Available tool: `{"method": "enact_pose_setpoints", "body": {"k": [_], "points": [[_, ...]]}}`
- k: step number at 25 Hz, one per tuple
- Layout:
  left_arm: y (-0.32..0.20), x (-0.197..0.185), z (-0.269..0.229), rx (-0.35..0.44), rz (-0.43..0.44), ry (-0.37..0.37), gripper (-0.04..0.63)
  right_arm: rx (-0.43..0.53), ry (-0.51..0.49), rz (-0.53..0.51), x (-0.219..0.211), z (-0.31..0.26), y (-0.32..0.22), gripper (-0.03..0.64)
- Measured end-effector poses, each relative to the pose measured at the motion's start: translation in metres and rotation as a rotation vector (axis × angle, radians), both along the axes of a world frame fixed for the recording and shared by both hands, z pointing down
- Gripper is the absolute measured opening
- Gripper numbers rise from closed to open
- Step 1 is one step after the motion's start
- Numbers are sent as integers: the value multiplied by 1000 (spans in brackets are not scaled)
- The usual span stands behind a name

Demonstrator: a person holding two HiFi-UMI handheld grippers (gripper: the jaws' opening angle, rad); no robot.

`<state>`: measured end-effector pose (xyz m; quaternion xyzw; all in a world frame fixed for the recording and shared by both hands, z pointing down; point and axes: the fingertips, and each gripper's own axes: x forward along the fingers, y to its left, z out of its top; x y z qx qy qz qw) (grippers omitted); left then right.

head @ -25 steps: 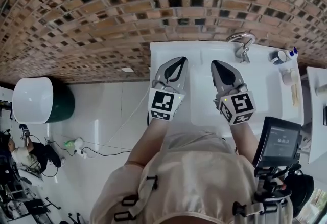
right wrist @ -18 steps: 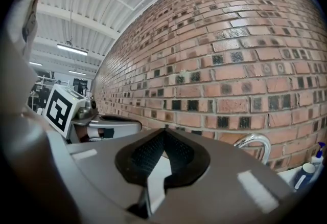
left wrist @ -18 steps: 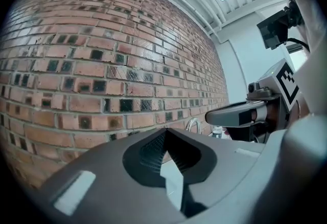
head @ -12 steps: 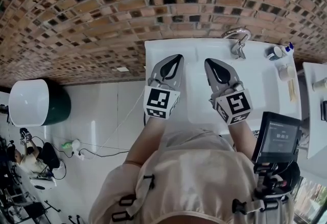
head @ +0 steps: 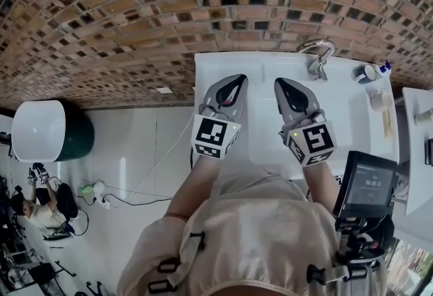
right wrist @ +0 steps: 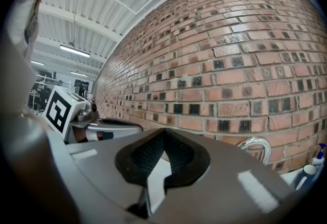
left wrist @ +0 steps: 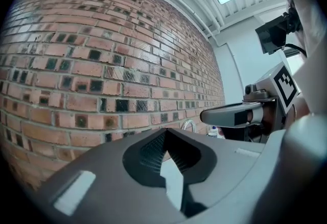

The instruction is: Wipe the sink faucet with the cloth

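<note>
The chrome faucet (head: 318, 57) curves up at the back of the white sink (head: 352, 132), against the brick wall. My left gripper (head: 237, 80) and right gripper (head: 283, 83) hover side by side over the basin, pointing at the wall, both shut with nothing between the jaws. The faucet stands to the right of and beyond the right gripper. In the left gripper view the faucet (left wrist: 188, 126) shows past the shut tips (left wrist: 164, 132), with the right gripper (left wrist: 237, 115) beside it. The right gripper view shows its shut tips (right wrist: 163, 134) and the faucet (right wrist: 256, 145). I see no cloth.
A cup and a blue-capped bottle (head: 373, 72) stand at the sink's back right corner, seen also as a bottle (right wrist: 310, 173). A small screen (head: 369, 186) hangs at my right side. A white and green bin (head: 51, 132) sits on the tiled floor to the left, near a cable.
The view has swayed slightly. Both grippers stay shut, side by side over the basin.
</note>
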<state>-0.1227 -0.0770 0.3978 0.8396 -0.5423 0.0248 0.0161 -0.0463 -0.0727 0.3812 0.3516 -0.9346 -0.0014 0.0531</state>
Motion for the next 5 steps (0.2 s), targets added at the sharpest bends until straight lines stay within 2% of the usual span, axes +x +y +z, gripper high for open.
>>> {"method": "enact_pose_setpoints", "body": {"k": [5], "points": [[1, -1, -7, 23, 6, 21, 3, -5, 1, -3, 0, 4, 2, -11]]}}
